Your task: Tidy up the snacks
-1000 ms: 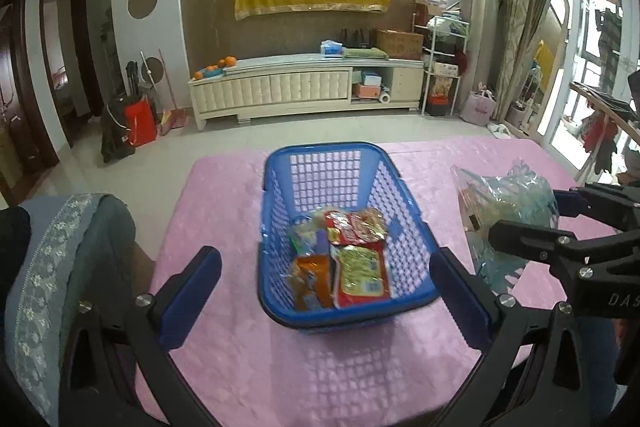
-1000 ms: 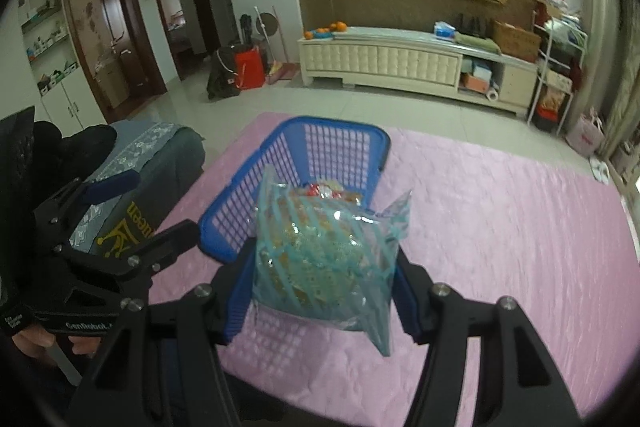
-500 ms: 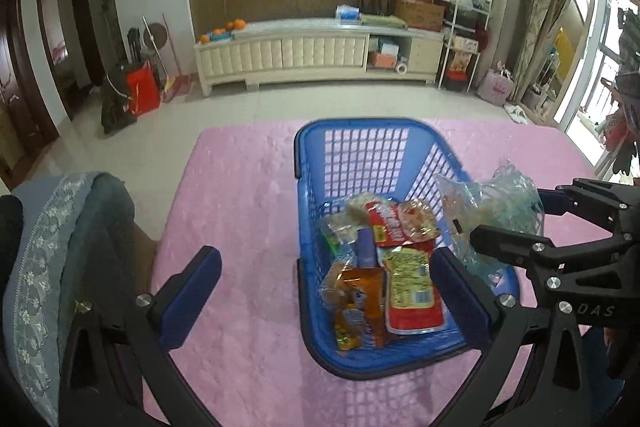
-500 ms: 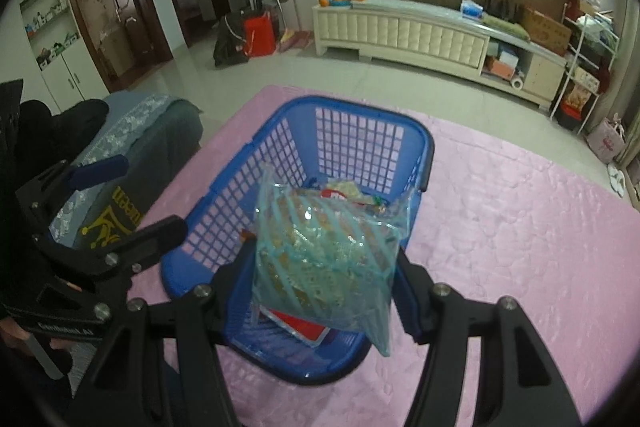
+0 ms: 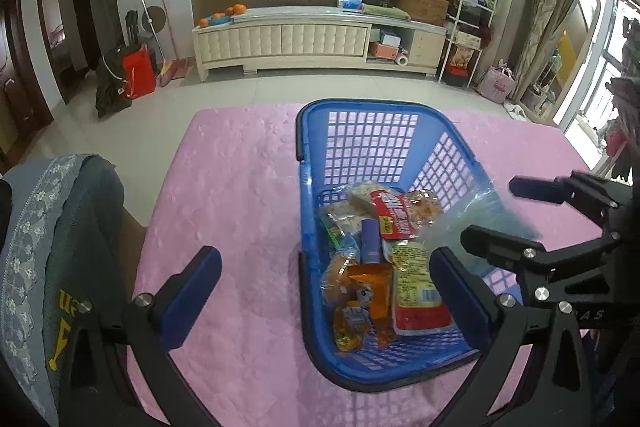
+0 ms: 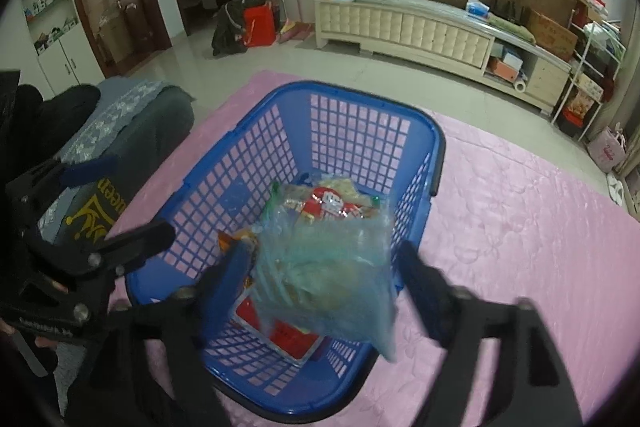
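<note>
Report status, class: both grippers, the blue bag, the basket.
Right gripper just opened, blue bag loose between its fingers, above the basket. Left gripper open, empty. Snacks already inside; nothing blocking.

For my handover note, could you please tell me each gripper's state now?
Left gripper: open, empty.
Right gripper: jaws just opened, releasing clear blue snack bag.

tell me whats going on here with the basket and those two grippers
A person holding a gripper in each hand is sorting snacks into a blue plastic lattice basket on a pink quilted cloth. The right gripper has just been opening its jaws, and the clear bluish snack bag between them is blurred, apparently dropping onto the packets already in the basket. The left gripper hangs open beside the basket, holding nothing.
</note>
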A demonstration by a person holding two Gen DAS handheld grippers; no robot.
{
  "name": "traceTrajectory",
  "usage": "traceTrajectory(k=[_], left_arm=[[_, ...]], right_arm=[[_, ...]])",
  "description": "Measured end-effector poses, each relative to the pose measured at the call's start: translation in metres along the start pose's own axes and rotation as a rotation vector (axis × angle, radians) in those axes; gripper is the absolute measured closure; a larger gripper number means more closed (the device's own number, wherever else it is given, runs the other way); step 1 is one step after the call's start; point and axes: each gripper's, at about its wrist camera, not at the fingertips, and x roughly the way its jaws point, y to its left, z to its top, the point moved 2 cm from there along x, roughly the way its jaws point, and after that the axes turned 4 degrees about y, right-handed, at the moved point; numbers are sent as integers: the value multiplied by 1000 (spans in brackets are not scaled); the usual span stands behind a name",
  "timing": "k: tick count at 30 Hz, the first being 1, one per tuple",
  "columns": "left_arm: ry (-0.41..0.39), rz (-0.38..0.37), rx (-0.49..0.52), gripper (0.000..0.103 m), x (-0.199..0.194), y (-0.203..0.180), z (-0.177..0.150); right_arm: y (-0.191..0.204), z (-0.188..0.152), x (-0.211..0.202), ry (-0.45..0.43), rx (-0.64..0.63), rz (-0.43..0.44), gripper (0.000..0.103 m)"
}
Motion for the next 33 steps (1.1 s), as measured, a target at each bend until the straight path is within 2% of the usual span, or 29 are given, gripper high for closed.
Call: traceTrajectory(k=[2,4,9,23,30,33], left_arm=[[-9,-3,4,0,-6,-4,-4],[-12,5,13,0,-12,-10,-7],[-47,-12,21,0,-33,-29,-16],[-223,-83,23,0,-124,-98,-45],[-304,-113,58,0,-167,-133,-66],[-336,-111,66,0,-183,-142,-75]], right_arm=[[-4,-2,-7,-26,19,-11,2],[-11,-5,-17,-41,49,-4,1],[-19,-24,-47,-78,74,-47,0],[-24,-78,-160,-215,105,-146,0],[-27,-103,-216,-299,130,-186,0],[-24,-115,-236,-332,136,-239,0]])
